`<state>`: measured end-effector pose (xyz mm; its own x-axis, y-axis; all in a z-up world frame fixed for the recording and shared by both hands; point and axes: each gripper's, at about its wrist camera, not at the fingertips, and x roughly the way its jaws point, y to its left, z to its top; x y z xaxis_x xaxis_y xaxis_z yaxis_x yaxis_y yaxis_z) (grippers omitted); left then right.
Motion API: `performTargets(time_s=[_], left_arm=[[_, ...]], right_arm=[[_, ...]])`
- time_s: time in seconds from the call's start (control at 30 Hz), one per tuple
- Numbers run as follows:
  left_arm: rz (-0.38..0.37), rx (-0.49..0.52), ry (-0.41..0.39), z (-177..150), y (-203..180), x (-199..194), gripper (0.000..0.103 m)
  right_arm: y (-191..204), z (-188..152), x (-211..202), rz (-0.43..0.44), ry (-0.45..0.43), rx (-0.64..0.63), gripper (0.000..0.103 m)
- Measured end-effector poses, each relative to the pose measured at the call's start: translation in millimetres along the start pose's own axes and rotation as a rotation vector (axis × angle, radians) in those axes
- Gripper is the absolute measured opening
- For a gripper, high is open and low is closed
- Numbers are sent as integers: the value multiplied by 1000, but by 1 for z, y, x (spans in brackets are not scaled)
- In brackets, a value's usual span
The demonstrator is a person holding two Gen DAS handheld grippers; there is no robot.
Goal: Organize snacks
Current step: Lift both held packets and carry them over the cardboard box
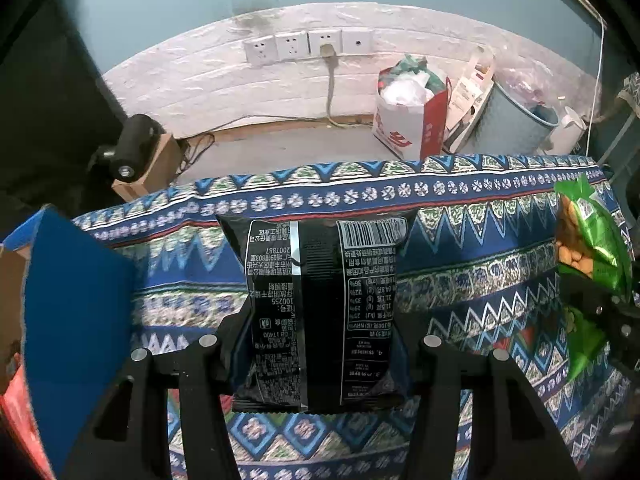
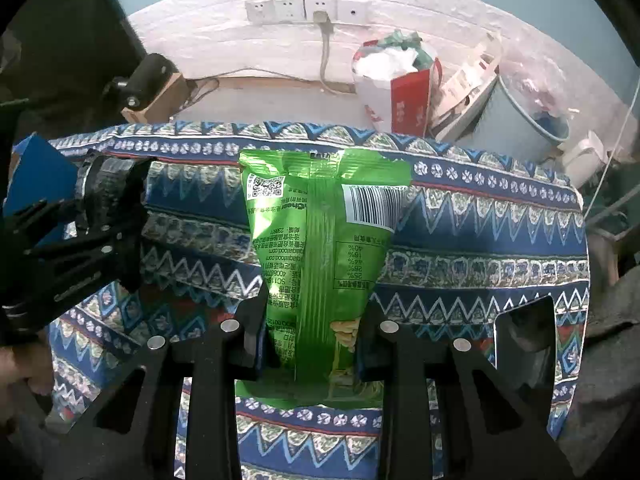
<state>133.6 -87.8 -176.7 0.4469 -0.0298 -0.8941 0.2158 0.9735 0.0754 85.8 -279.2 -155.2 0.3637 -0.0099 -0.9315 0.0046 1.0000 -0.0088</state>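
On the left wrist view, the left gripper (image 1: 320,344) was clenched on a black foil snack packet with white print and a barcode (image 1: 320,300), its two black fingers pressing the packet's lower sides. The packet stood upright above a table covered with a blue, white and green patterned cloth (image 1: 460,264). At the left edge a blue cardboard box flap (image 1: 76,312) was visible; the box's contents could not be made out. At the right edge a green foil snack bag with a clear window showing orange pieces (image 1: 588,248) appeared, held from below by dark gripper parts. Beyond the table, against a white brick wall with a row of white sockets (image 1: 308,44), stood a red and white paper bag stuffed with white plastic and crumpled wrapping (image 1: 408,120) and a grey-blue round bin lined with clear plastic (image 1: 516,116).

On the right wrist view, the right gripper (image 2: 312,340) was clenched on the green foil snack bag (image 2: 320,232), gripping its narrow lower part; the bag's back, with barcode and QR code, faced the camera. This view alone showed the left gripper's body from the side (image 2: 88,240), with a hand (image 2: 24,364) at the lower left edge. The blue flap (image 2: 36,184) sat behind it. The black packet was hidden here. The stuffed paper bag (image 2: 396,88) and the bin (image 2: 524,124) appeared again.
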Motion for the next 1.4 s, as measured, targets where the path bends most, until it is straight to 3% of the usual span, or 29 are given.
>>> performTargets(time_s=[0.7,1.4], left_arm=[[55,-53,-111,-34,64,-108,56],[107,-115,-182,-73,119,-166,56]], right_arm=[[75,5,-62,73,-97,-112,29],[173,8,-102,201,-157,-247,29]])
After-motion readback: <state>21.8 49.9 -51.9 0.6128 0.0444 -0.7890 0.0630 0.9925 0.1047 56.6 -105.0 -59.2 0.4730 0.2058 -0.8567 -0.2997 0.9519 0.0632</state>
